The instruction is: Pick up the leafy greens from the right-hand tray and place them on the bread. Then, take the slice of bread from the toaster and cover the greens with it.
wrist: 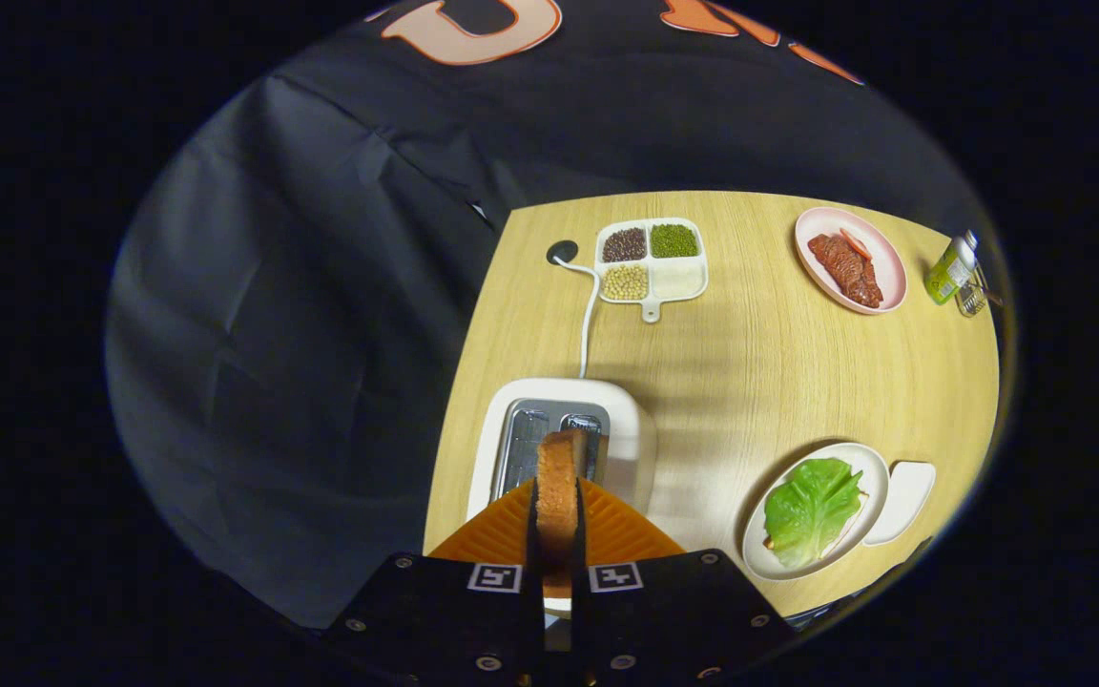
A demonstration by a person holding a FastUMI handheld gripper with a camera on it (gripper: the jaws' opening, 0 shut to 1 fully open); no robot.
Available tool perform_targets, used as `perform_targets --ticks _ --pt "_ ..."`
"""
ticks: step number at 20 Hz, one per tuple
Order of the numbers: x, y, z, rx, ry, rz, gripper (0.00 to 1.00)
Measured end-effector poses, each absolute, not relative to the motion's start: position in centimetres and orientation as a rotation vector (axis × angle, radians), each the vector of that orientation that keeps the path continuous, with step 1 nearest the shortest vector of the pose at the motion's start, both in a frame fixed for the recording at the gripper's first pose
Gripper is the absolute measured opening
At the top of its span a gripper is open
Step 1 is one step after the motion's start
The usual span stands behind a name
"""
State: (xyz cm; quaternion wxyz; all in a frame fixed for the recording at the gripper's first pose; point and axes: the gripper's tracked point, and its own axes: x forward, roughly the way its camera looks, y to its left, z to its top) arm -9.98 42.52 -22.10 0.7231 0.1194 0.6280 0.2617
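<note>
My gripper is shut on a slice of toasted bread, held upright on edge between the two orange fingers. It hangs above the white toaster, whose metal slots show just beyond the slice. To the right of the fingers a white plate carries a green lettuce leaf lying over a slice of bread, whose edge peeks out underneath. A small white tray sits against that plate's right side.
Beyond the toaster its white cord runs to a hole in the wooden table. A four-part dish of beans stands at the back, a pink plate with meat farther right, and a small green bottle at the table's right edge.
</note>
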Motion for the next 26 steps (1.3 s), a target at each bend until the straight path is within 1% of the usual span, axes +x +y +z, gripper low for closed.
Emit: perform_targets --ticks 5,8,17,21,26 --pt "-8.7 37.3 -18.4 0.367 1.284 0.634 0.11" --pt "-8.0 32.9 -18.3 0.383 1.251 0.614 0.11" --pt "-9.9 23.4 -23.9 0.432 1.3 0.536 0.11" --pt "-11.5 21.5 -26.8 0.464 1.321 0.524 0.11" --pt "-13.7 20.9 -31.4 0.56 1.36 0.547 0.11"
